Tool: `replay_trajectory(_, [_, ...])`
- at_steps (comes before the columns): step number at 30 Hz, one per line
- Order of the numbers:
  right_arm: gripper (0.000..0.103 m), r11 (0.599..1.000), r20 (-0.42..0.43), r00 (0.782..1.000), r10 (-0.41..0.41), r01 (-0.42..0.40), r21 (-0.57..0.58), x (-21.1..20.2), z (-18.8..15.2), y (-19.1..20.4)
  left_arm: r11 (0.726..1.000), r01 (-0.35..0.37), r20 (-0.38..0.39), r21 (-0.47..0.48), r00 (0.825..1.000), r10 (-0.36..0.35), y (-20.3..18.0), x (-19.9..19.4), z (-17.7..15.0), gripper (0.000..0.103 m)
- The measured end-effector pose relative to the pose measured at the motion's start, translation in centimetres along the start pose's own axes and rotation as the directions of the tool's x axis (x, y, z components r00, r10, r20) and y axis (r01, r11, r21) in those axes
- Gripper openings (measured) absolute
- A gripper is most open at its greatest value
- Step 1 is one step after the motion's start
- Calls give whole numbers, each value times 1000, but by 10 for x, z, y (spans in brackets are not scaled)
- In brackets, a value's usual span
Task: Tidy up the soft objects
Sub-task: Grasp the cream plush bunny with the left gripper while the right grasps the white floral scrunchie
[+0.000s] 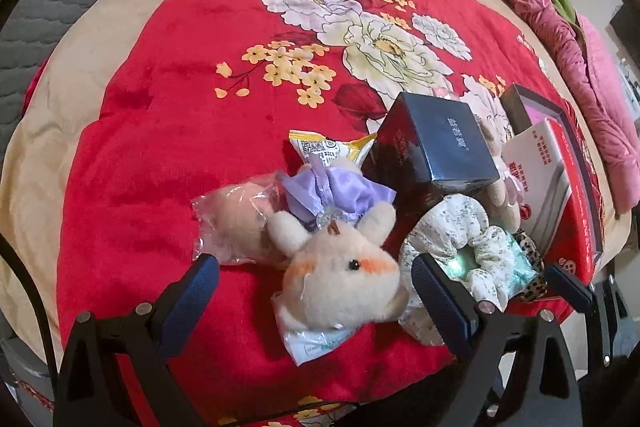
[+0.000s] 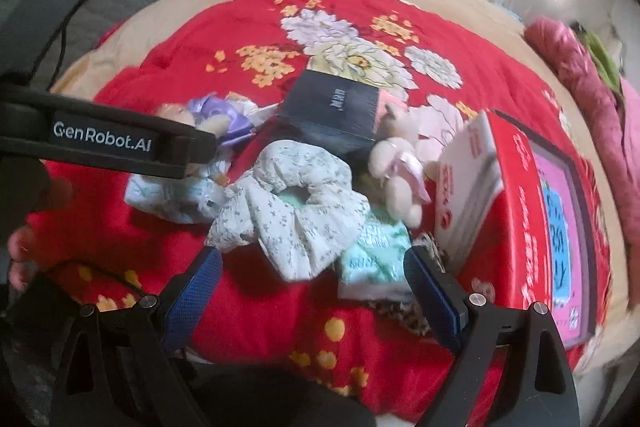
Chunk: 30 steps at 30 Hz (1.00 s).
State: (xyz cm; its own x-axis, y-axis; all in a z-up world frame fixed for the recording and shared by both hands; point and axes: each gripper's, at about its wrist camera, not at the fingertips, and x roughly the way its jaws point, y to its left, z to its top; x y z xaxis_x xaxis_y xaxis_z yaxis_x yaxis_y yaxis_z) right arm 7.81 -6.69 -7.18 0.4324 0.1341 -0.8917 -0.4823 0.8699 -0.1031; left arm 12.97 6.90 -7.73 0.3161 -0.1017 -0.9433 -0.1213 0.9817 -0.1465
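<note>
A beige plush toy in a purple dress [image 1: 340, 279], wrapped in clear plastic, lies on the red floral blanket [image 1: 160, 147]. Its head sits between the spread fingers of my left gripper [image 1: 316, 283], which is open and apart from it. To its left lies a second bagged plush [image 1: 236, 223]. A white floral scrunchie [image 2: 292, 211] rests on a mint tissue pack [image 2: 372, 259], just beyond my right gripper [image 2: 316, 279], which is open with nothing in it. A small plush with a pink bow [image 2: 396, 171] leans beside the dark box [image 2: 332, 111].
A red box [image 2: 532, 207] with a white box [image 2: 468, 187] against it stands at the right. A yellow snack packet [image 1: 328, 147] lies behind the purple-dress plush. A leopard-print scrunchie [image 2: 404, 315] peeks from under the tissue pack. Pink bedding [image 1: 580, 67] lines the right edge.
</note>
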Motion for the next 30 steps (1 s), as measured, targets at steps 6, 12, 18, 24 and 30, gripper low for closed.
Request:
replay_trajectory(6, [90, 999, -7, 1000, 10, -10, -44, 19, 10, 3, 1000, 9, -18, 21, 1000, -9, -2, 6, 1, 88])
replay_trajectory(12, [50, 997, -25, 998, 53, -55, -50, 30, 14, 4, 999, 21, -24, 40, 1000, -20, -5, 9, 1, 79])
replay_trajectory(18, [26, 995, 22, 995, 96, -96, -5, 22, 17, -4, 997, 43, -19, 57, 999, -42, -8, 7, 0, 62])
replay_trajectory(24, [19, 980, 43, 984, 173, -177, 91, 12, 19, -19, 995, 93, -10, 21, 996, -92, 0, 3, 0, 54])
replay_trajectory(30, [18, 965, 80, 976, 202, -212, 152, -4, 20, -32, 992, 124, 16, -25, 992, -124, 12, -8, 0, 53])
